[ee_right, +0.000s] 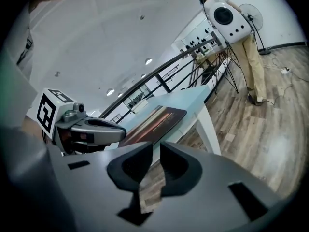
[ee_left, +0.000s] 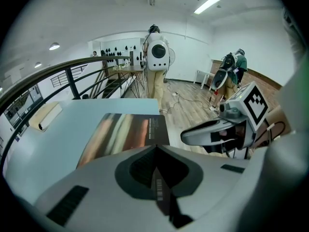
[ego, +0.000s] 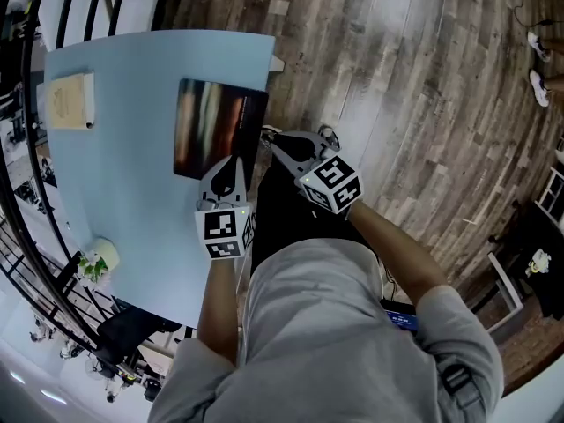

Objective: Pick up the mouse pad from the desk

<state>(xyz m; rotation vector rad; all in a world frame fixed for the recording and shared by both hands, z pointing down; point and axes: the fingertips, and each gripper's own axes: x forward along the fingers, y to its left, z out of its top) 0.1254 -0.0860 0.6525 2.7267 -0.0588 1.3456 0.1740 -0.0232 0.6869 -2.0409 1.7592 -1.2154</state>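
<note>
The mouse pad (ego: 218, 127) is a dark rectangle with a brown streaked print, lying flat near the right edge of the light blue desk (ego: 132, 192). My left gripper (ego: 233, 160) hovers at the pad's near edge, its jaws shut with nothing in them. My right gripper (ego: 270, 140) is just off the desk's right edge by the pad's near right corner, jaws a little open and empty. The left gripper view shows the pad (ee_left: 126, 133) ahead and the right gripper (ee_left: 186, 137) beside it. In the right gripper view the pad (ee_right: 155, 122) lies beyond the jaws.
A beige notebook (ego: 70, 100) lies at the desk's far left and a small plant (ego: 95, 260) at its near left. A black railing (ego: 35, 263) curves round the left side. Wooden floor (ego: 414, 77) is to the right. People stand far off (ee_left: 155, 57).
</note>
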